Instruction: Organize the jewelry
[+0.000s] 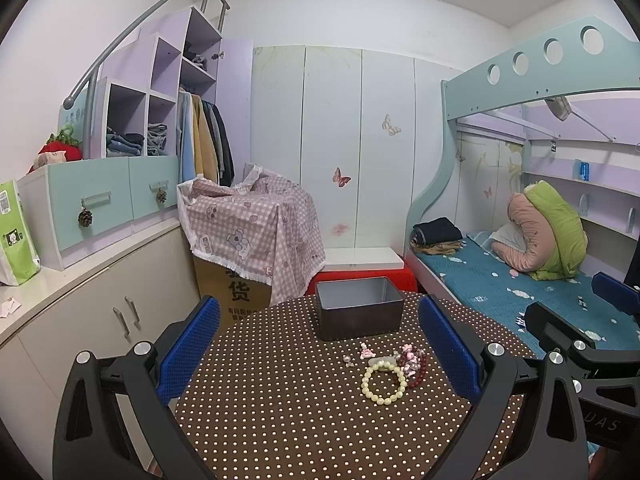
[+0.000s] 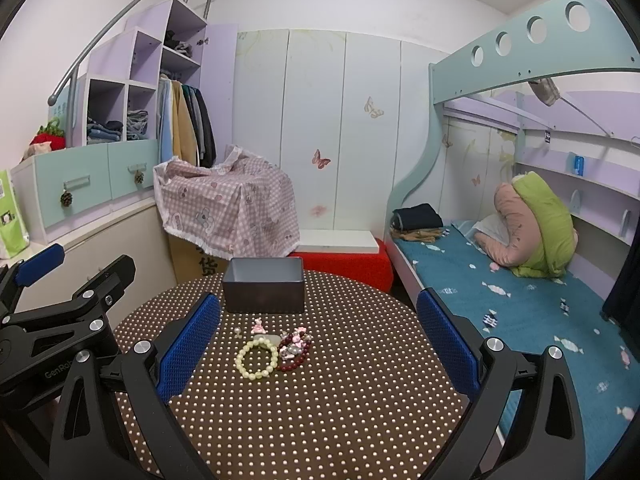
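- Nearest to me, both tools hang above the near edge of the round dotted bench (image 2: pixel 320 420). The left gripper (image 1: pixel 320 360) has its blue fingers (image 1: pixel 188 352) spread wide with nothing between them, and the right gripper (image 2: pixel 320 354) is the same, released and empty.
- Just past them, mid-bench, sits the jewelry, all bunched together: a pale bead bracelet (image 2: pixel 257 359) lying flat as a round loop, so it has no real long axis and points nowhere.
- Touching its right side is a dark red bead bracelet (image 2: pixel 296 356), also flat, a loop stretched a little from the near side toward the far side, with pink and clear charms (image 2: pixel 295 339) heaped on it.
- Just behind, a small pink trinket (image 2: pixel 259 326), and off to the left, apart from the heap, a tiny earring (image 2: pixel 238 332), too small to read its direction.
- Farthest back, the dark open box (image 2: pixel 263 285) stands upright near the far edge, long side across my view, apparently empty.
- My worry: the pieces touch, so pinching one bracelet may drag the other or scatter the charms.
- Flat beads on a cloth give little to bite; fingers closing from above could skid them away or let them roll.
- The earring is easy to miss, or to flick off the bench.
- A careless reach could nudge the box toward the far edge.
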Tool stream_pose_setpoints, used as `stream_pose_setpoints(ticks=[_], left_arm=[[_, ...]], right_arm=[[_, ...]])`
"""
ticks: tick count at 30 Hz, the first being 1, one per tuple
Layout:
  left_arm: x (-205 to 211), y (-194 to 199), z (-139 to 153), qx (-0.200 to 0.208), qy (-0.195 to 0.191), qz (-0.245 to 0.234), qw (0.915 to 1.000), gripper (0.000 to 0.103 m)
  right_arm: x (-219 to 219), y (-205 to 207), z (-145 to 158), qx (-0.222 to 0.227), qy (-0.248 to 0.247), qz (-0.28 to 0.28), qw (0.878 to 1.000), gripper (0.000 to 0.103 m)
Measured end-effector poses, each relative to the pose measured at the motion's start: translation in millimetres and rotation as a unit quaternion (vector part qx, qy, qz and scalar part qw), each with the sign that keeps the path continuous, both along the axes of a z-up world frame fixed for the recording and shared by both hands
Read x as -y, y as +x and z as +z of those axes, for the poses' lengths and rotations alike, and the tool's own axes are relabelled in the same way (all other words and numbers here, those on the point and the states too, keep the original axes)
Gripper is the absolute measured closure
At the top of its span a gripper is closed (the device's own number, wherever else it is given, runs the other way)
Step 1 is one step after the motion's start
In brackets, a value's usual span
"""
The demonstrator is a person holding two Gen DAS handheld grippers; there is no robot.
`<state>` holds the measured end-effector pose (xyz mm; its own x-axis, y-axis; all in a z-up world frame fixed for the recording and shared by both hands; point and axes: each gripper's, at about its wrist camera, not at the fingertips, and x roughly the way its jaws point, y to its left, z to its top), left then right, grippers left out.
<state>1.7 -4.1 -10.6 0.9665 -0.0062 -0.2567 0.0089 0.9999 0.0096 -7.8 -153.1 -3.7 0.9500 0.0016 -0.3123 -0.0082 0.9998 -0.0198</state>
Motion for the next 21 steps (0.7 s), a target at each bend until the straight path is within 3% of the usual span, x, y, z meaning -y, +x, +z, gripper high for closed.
stream_pose_setpoints(ticks=[10, 14, 21], left_arm=[[-2.9, 14.8, -7.1, -0.025, -0.011, -0.011, 0.9996, 0.007], [-9.0, 31.9, -17.1, -0.066, -0.03, -0.029, 0.9969, 0.007], [-22.3, 70.9, -47.2, -0.142, -0.039, -0.011, 0.989, 0.007]], right_arm=[[0.3, 15.3, -18.4, -0.018, 0.008, 0.003, 1.0, 0.008], [2.6, 25.7, -24.9, -0.034, 0.011, 0.0, 0.999, 0.008], [14.6, 51.3, -44.8, -0.072, 0.016, -0.015, 0.997, 0.007]])
